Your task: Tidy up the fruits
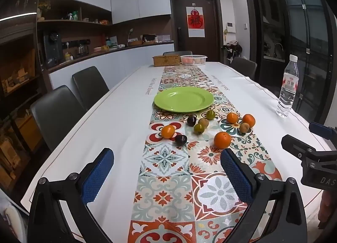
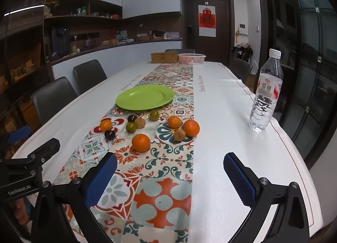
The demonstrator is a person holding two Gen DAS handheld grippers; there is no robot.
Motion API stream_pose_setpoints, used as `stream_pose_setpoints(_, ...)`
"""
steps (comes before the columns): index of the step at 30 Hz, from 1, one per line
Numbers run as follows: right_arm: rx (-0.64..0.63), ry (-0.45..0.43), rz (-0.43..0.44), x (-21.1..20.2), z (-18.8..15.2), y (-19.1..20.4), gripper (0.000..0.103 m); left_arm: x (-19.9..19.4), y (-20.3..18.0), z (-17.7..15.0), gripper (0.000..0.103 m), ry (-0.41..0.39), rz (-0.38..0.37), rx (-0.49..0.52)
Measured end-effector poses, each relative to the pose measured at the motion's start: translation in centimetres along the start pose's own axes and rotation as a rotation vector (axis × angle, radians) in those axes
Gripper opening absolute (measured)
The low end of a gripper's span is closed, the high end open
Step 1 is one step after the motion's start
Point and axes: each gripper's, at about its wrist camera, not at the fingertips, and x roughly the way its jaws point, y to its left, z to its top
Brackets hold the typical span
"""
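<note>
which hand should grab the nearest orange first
Left, probably. The nearest orange lies just beyond the open left tool, by its right finger; from the right tool, also open, it sits off to the left.

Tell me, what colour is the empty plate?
Lime green; the plate shows best in the left wrist view.

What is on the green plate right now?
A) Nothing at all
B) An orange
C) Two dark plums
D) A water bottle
A: the green plate is bare, and the fruits, like the nearest orange, all lie on the runner in front of it.
</note>
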Motion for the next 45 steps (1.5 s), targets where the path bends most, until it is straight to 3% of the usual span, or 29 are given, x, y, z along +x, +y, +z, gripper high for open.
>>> stream_pose_setpoints(45, -0.007, -0.008, 0.003, -0.2, -0.1, 0.2, 0.102, -1.4, 0.3, 0.1, 0.103, -0.032, -0.007, -0.009)
